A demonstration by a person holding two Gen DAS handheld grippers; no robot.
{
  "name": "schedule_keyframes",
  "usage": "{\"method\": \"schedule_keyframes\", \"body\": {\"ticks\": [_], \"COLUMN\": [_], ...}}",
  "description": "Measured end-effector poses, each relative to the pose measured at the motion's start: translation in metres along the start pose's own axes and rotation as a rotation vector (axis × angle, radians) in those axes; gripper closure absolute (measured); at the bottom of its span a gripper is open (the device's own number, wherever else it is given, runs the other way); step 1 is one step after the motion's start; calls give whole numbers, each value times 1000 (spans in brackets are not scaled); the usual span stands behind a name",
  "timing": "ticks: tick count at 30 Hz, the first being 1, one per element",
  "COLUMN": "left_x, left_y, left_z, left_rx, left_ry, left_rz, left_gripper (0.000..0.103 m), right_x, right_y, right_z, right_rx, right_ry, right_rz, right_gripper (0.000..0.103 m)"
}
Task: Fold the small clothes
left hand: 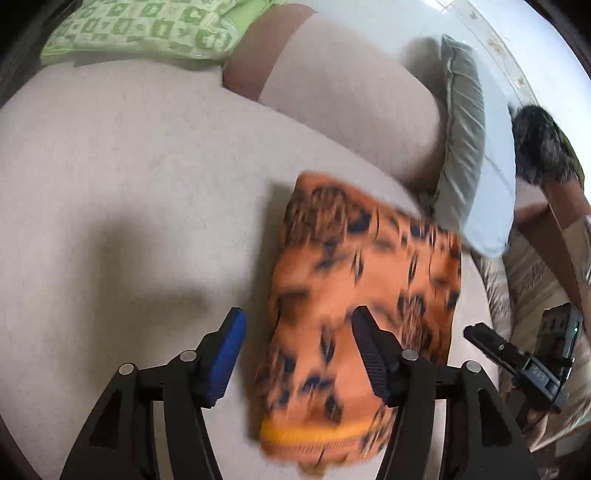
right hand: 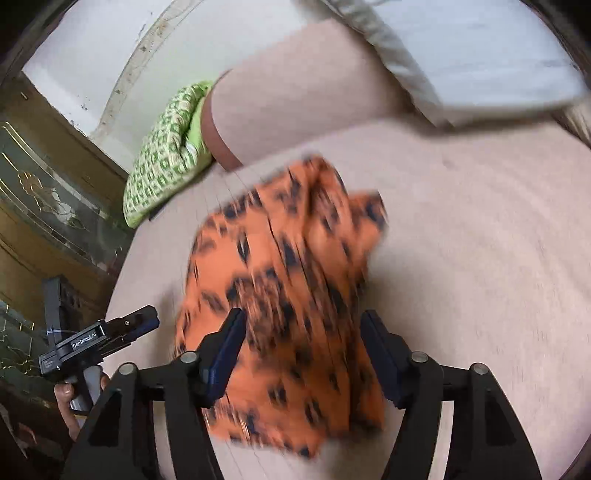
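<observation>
A small orange garment with black leopard-like spots [left hand: 354, 288] lies bunched on a beige sofa seat [left hand: 129, 221]; a yellow band edges its near end. It is blurred in both views. My left gripper [left hand: 299, 328] is open above its near part, its fingers wide apart and nothing between the pads. My right gripper [right hand: 301, 328] is also open, hovering over the same garment [right hand: 291, 280]. The right gripper shows at the right of the left wrist view [left hand: 480, 338]. The left gripper shows at the left of the right wrist view [right hand: 144, 317].
A green patterned cushion [left hand: 147, 29] lies at the back of the sofa [right hand: 461, 240]. A grey-white pillow [left hand: 469, 147] leans at the right end. A dark furry thing [left hand: 543, 147] sits beyond it. A wooden cabinet with glass [right hand: 44, 192] stands beside the sofa.
</observation>
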State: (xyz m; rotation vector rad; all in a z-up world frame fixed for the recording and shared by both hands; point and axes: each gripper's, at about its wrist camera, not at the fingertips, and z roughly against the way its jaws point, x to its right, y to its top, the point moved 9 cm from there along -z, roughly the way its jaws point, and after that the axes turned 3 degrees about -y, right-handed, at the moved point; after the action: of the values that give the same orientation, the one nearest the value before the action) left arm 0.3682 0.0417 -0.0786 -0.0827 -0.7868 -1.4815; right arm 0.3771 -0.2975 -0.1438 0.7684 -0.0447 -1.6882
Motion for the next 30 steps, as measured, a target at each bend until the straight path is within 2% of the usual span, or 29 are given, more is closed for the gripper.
{"method": "schedule_keyframes", "body": {"ticks": [4, 6, 7, 8, 9, 13, 16, 18, 19, 20, 21, 25, 28, 30], "left_x": [0, -3, -7, -12, -14, -21, -20, -12, -8, -5, -4, -7, -11, -14], "left_y": [41, 50, 51, 53, 51, 50, 50, 47, 45, 39, 32, -7, -46, -65], "left_z": [-49, -66, -73, -80, -86, -98, -98, -92, -83, -71, -64, -44, -34, -30], "left_rx": [-31, -39, -42, -42, -46, -59, -33, -18, -7, -3, -17, -77, -102, -88], "left_ry": [-24, -74, -89, -114, -145, -124, -87, -47, -19, 22, 49, 90, 91, 72], "left_rz": [-17, 5, 15, 36, 53, 36, 18, -5, -30, -56, -72, -24, 7, 27], "left_gripper": [45, 44, 44, 49, 54, 57, 55, 55, 55, 53, 52, 51, 51, 51], "right_x": [1, 12, 15, 20, 24, 40, 45, 36, 33, 31, 29, 24, 27, 29], "right_y": [50, 69, 71, 70, 68, 56, 53, 53, 51, 47, 41, 0, -33, -52], "right_z": [-43, -67, -77, -86, -93, -101, -108, -93, -84, -73, -61, -30, -26, -25], "right_rx": [-15, -28, -42, -71, -87, -88, -95, -73, -62, -57, -58, -81, -125, -145], "right_ry": [-9, -39, -60, -53, -34, 8, 34, 31, 27, 27, 31, 34, -14, -27], "right_rz": [-11, -33, -35, -40, -55, -102, -152, -127, -117, -111, -118, -138, -156, -163], "right_gripper": [37, 48, 68, 84, 84, 91, 90, 80, 70, 53, 47, 44, 45, 54]}}
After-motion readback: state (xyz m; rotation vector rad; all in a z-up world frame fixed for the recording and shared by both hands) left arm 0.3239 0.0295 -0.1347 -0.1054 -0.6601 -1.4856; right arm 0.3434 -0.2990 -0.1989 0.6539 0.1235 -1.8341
